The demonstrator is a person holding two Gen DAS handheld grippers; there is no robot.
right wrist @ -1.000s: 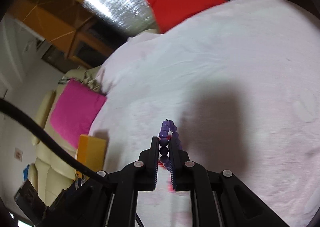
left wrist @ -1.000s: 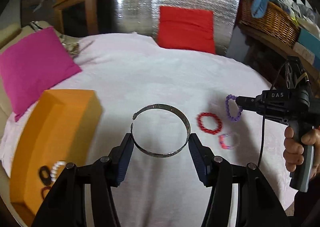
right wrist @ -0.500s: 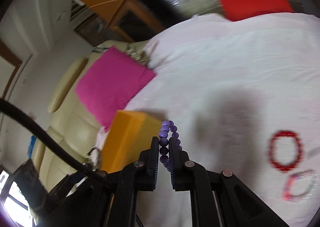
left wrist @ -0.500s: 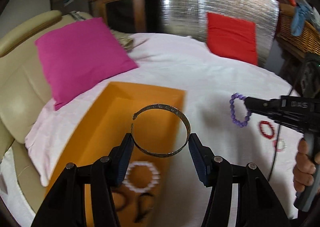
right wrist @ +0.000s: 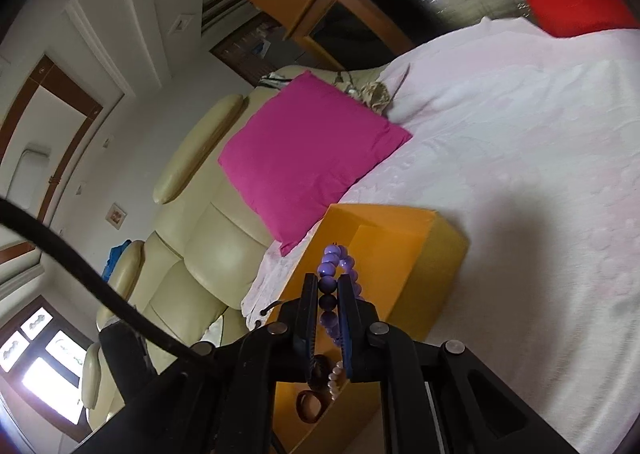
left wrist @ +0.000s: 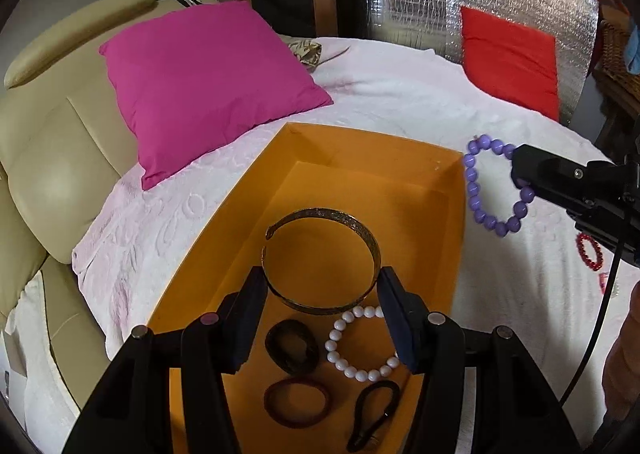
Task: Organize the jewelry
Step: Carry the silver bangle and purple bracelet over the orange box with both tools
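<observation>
One orange box (left wrist: 448, 214), two cushions (left wrist: 208, 82) (left wrist: 508, 58), three hair ties (left wrist: 292, 346) (left wrist: 296, 402) (left wrist: 372, 414), one bangle (left wrist: 320, 258), three bead bracelets (left wrist: 362, 342) (left wrist: 494, 186) (left wrist: 590, 250).

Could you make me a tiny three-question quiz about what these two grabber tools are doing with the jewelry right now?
1. True or false: the left gripper holds a metal bangle over the orange box.
2. What does the right gripper hold: A) red bracelet, B) purple bead bracelet, C) white bead bracelet?
3. Fill in: the white bead bracelet lies ___ the box.

Key: 1 true; 2 B; 3 inside.
</observation>
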